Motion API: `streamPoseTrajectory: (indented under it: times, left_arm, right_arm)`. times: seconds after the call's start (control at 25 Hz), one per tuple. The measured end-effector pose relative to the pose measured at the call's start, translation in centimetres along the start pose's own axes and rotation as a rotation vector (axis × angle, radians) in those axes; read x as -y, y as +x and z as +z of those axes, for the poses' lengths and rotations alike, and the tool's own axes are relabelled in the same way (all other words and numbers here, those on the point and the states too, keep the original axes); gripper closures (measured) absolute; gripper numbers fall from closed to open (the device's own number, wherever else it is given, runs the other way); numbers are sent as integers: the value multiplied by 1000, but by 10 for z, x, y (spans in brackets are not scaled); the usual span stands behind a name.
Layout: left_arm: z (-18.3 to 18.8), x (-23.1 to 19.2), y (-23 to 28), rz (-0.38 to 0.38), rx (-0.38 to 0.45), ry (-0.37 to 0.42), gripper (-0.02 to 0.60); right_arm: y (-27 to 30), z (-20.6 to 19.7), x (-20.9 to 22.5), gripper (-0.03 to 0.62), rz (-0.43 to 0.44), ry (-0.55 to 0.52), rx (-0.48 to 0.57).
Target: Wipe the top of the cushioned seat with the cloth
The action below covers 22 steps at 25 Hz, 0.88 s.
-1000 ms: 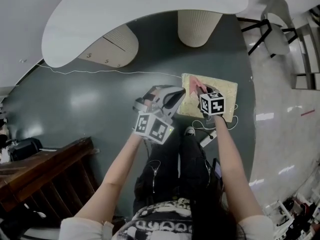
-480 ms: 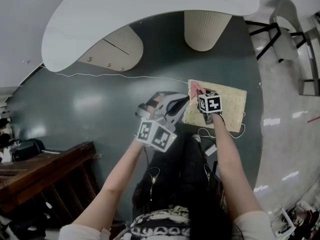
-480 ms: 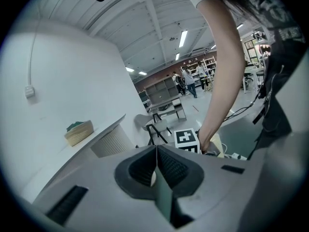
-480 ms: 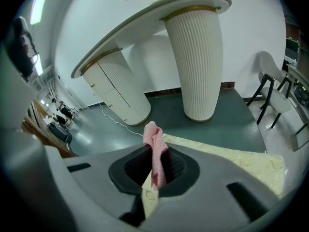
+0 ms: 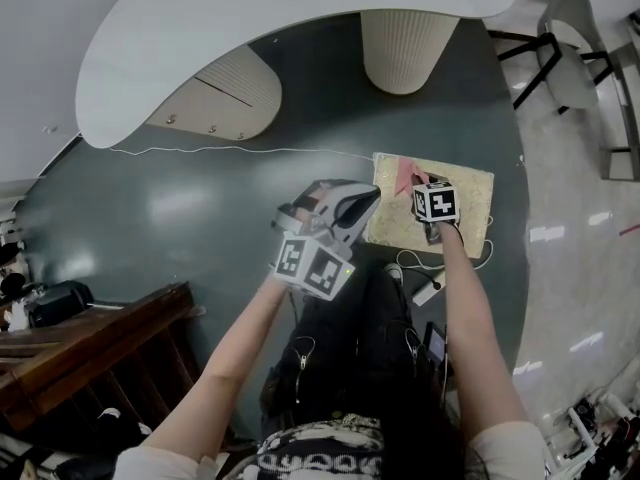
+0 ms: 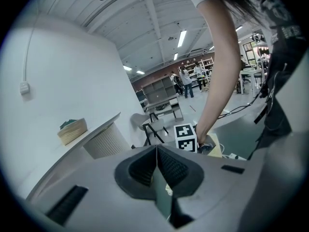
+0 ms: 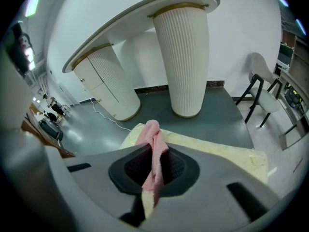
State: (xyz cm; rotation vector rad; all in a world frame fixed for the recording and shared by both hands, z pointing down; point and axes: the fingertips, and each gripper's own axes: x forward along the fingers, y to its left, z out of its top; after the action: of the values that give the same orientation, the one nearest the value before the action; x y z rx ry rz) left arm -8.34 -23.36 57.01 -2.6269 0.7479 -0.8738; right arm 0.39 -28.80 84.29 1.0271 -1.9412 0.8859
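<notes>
Right gripper view: right gripper (image 7: 153,170) clenches the cloth (image 7: 152,139), shifted rightward on the seat (image 7: 217,151); left gripper (image 6: 157,170) clenched empty.

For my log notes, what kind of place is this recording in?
Likely a large open-plan office or showroom hall: a curved white counter on a ribbed white cylindrical pedestal, long ceiling strip lights, and grey shelving units with people standing far behind.

Steeply downward head view and right gripper view share the cushioned seat (image 5: 470,200).
</notes>
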Motion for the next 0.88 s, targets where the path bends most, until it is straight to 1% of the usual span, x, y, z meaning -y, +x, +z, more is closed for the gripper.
streamPoseTrajectory:
  times: [0.2, 0.4, 0.64, 0.76, 0.88]
  left_arm:
    - [11, 6, 8, -13, 12, 1, 575]
    - [21, 17, 20, -37, 18, 8, 574]
    - [44, 32, 35, -83, 40, 50, 574]
    - [52, 39, 39, -104, 45, 66, 575]
    - [57, 45, 41, -113, 46, 66, 574]
  right_arm:
    - [-23, -16, 48, 585, -72, 56, 6]
    - [-49, -41, 102, 585, -158, 116, 1]
    - [-81, -68, 159, 585, -246, 146, -13]
    - [-94, -82, 181, 585, -286, 165, -29]
    - [-106, -87, 191, 586, -289, 182, -11]
